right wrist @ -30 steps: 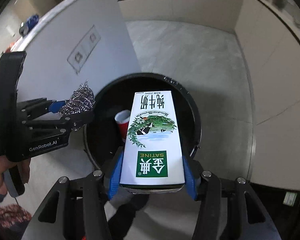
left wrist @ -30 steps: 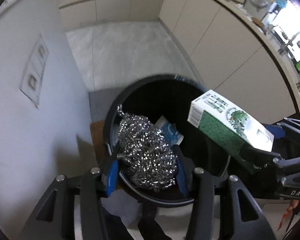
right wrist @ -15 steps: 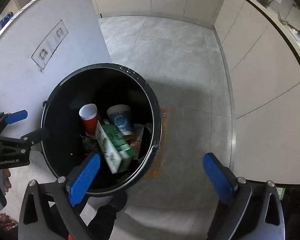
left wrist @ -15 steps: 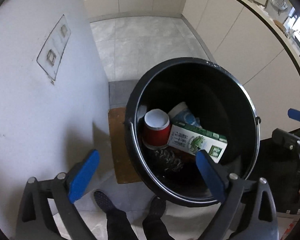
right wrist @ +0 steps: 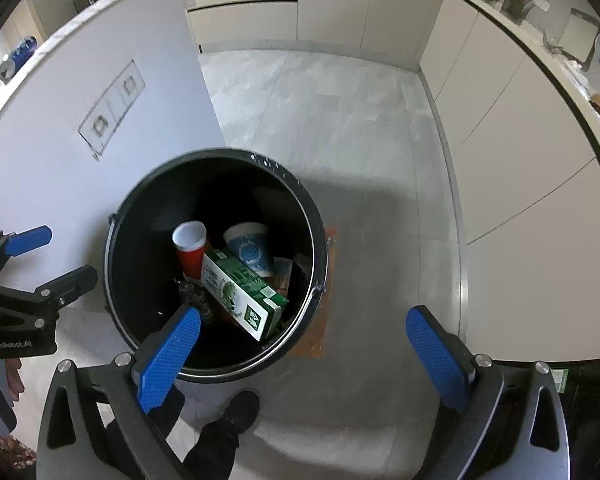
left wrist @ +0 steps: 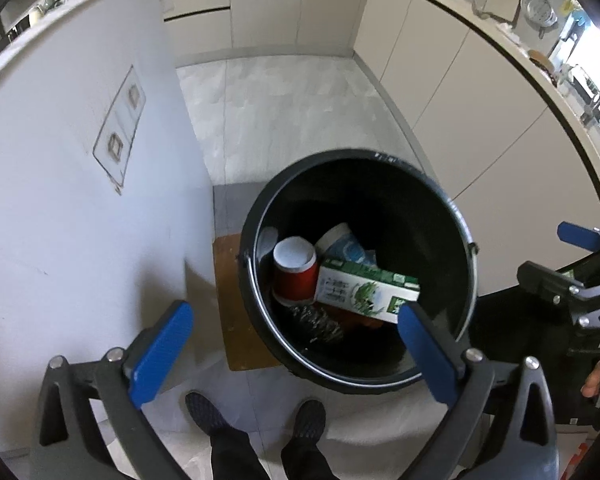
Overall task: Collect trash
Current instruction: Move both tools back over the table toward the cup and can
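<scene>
A black bucket stands on the floor below both grippers. Inside it lie a green-and-white milk carton, a red paper cup, a blue-and-white cup and a steel wool scourer. My left gripper hangs above the bucket's near rim, its jaws opening wide with nothing between them. My right gripper is open and empty above the bucket's right side. From there the carton leans on the cups, with the scourer beside it.
A white island panel with two sockets rises just left of the bucket. A brown mat lies under the bucket. Beige cabinets run along the right. A person's shoes stand on the grey floor near the bucket.
Both grippers let go: the scourer left the left one and the carton left the right one, and both now lie in the bucket. Both jaws spread wide and the grippers rose slightly.
</scene>
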{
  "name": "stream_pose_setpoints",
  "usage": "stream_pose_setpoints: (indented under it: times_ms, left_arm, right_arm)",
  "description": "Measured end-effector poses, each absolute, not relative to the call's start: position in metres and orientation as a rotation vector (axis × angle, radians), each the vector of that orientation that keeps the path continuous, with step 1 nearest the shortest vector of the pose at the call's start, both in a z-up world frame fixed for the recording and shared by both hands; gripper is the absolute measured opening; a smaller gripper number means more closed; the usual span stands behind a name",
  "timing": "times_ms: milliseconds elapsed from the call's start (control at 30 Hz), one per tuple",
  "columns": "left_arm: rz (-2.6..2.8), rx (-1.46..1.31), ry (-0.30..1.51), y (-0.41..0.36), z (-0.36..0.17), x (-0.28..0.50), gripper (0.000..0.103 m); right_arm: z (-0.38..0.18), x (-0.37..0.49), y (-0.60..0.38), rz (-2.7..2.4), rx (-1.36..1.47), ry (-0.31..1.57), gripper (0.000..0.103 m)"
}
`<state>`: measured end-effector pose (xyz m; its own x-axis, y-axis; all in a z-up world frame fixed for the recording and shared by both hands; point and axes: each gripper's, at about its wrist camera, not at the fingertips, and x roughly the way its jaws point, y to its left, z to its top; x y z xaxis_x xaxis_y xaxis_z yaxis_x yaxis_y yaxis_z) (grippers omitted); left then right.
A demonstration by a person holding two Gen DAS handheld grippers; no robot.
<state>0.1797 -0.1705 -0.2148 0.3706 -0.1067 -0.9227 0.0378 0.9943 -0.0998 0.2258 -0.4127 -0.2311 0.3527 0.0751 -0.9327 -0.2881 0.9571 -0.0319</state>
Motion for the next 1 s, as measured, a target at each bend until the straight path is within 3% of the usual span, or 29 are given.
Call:
stream_pose_setpoints:
  times_ms: [467, 1000]
  left_arm:
    - [-0.063, -0.068, 1.051, -0.156, -0.156, 0.159, 0.103]
    - [0.122, -0.184, 0.849, -0.058, -0.091, 0.129, 0.103]
  right_arm:
    - [-0.18, 0.206, -0.414, 0.229, -0.167, 1.094, 0.103]
    - [-0.105, 0.2, -0.332, 0.333, -0.149, 0.888, 0.103]
